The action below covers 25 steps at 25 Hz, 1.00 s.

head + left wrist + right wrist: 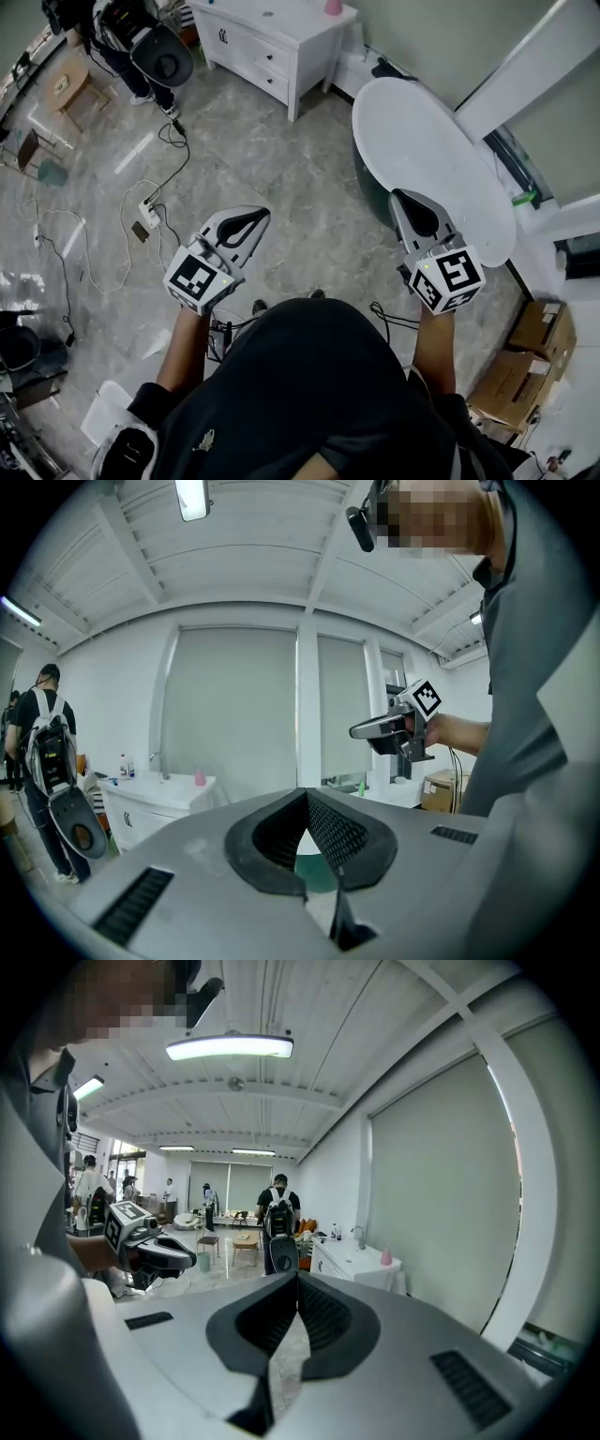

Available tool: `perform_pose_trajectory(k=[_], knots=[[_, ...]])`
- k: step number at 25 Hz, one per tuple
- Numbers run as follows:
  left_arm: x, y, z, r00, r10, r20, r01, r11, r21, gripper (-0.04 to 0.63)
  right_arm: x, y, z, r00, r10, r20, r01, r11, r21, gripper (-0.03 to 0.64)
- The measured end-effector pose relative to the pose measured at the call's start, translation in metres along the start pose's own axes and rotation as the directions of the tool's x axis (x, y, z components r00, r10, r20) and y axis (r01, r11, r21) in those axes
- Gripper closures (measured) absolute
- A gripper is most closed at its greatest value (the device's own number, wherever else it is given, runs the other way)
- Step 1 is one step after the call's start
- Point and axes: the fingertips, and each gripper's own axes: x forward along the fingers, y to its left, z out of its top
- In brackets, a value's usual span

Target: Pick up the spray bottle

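As ribbed black pads (pixel 337 832) meet, oval white tabletop (pixel 422 150).

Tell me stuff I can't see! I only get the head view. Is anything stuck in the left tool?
Observer: No. The left gripper view shows the left tool shut, nothing between its jaws.
Operator: And the right one?
Observer: The right tool is shut and empty too.
Operator: What's beside the pink bottle?
Observer: A tap stands left of the pink bottle on the white cabinet, seen from the left tool.
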Motion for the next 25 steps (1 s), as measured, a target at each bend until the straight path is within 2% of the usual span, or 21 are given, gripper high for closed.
perform_pose_trajectory(k=[3, 6, 12, 17, 25], knots=[[0.022, -0.009, 0.004, 1.000, 0.011, 0.000, -0.011, 1.000, -0.014, 0.592, -0.006, -0.025, -0.008, 1.000, 0.000, 0.002, 0.000, 1.000, 0.008, 0.609], [0.042, -0.017, 0.006, 1.000, 0.013, -0.009, -0.013, 1.000, 0.011, 0.592, -0.012, -0.046, -0.016, 1.000, 0.008, 0.004, -0.008, 1.000, 0.015, 0.609], [0.063, -0.027, 0.009, 0.998, 0.054, -0.020, -0.054, 0.999, -0.003, 0.592, -0.021, -0.070, -0.030, 1.000, 0.027, 0.015, -0.028, 0.999, 0.023, 0.609], [0.064, -0.007, 0.013, 0.997, 0.069, -0.023, -0.069, 0.998, 0.010, 0.592, -0.019, -0.082, -0.033, 1.000, 0.003, 0.009, -0.004, 0.999, 0.044, 0.609], [0.066, 0.040, 0.015, 1.000, 0.007, -0.007, -0.007, 1.000, 0.022, 0.592, 0.005, -0.072, -0.017, 0.998, -0.062, 0.000, 0.062, 0.996, 0.056, 0.609]])
